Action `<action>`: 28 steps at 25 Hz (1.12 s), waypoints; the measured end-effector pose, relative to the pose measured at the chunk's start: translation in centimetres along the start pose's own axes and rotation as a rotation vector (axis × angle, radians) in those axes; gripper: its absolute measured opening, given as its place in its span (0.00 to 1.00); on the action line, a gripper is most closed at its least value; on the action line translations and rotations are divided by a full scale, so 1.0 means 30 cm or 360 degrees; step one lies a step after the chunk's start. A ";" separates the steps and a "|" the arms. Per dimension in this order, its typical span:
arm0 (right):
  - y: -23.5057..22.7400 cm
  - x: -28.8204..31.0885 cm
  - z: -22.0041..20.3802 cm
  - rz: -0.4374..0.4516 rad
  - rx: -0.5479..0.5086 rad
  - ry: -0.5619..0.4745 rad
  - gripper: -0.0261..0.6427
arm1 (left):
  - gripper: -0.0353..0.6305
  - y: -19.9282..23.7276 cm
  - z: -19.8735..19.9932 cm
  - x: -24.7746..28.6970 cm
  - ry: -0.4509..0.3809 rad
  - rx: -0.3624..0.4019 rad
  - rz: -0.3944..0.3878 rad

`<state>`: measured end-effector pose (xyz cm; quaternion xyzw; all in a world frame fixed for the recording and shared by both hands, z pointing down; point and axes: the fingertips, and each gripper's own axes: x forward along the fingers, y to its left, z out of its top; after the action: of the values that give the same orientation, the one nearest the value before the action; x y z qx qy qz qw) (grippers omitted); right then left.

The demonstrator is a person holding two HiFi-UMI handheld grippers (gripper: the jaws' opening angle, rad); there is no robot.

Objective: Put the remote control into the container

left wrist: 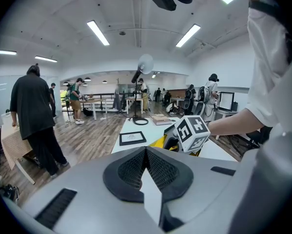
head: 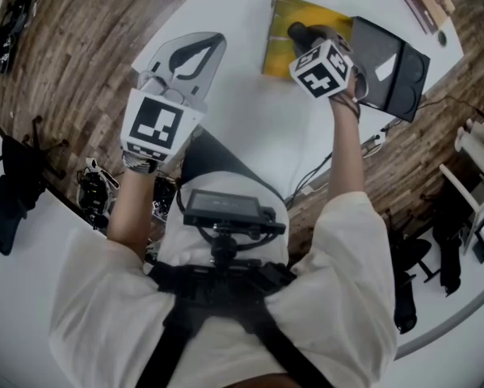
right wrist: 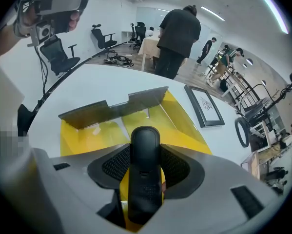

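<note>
**Head view.** Right gripper [head: 305, 40] is over the yellow container [head: 284, 18] on the far part of the white bench [head: 250, 128]. The container's dark lid [head: 391, 67] lies open to its right. Left gripper [head: 195, 55] hangs well apart to the left, over bare bench.

**Left gripper view.** Jaws pressed together, nothing between them. I judge this gripper is not needed for this step and is best left out of the way.

**Right gripper view.** Jaws clamped on the black remote control [right wrist: 145, 145], gripped by its sides, far end pointing at the container's open yellow floor. Cannot tell whether it touches the container.

Judgement for the placing:
- Lower until the remote lies nearly flat on the floor.
- Centre it between the walls, clear of the lid's edge beyond.
- Part the jaws only slightly.
- Draw straight back so the pads don't drag it out.
</note>
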<state>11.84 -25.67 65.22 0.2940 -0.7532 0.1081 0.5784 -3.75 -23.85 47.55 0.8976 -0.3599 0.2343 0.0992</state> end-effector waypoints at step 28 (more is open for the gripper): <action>-0.023 0.006 -0.054 0.0011 0.0005 0.0070 0.33 | 0.07 0.024 -0.014 -0.007 0.0011 -0.0019 0.0029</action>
<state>13.51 -25.48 65.76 0.2900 -0.7412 0.1177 0.5938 -4.53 -24.10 47.82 0.8930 -0.3689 0.2361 0.1036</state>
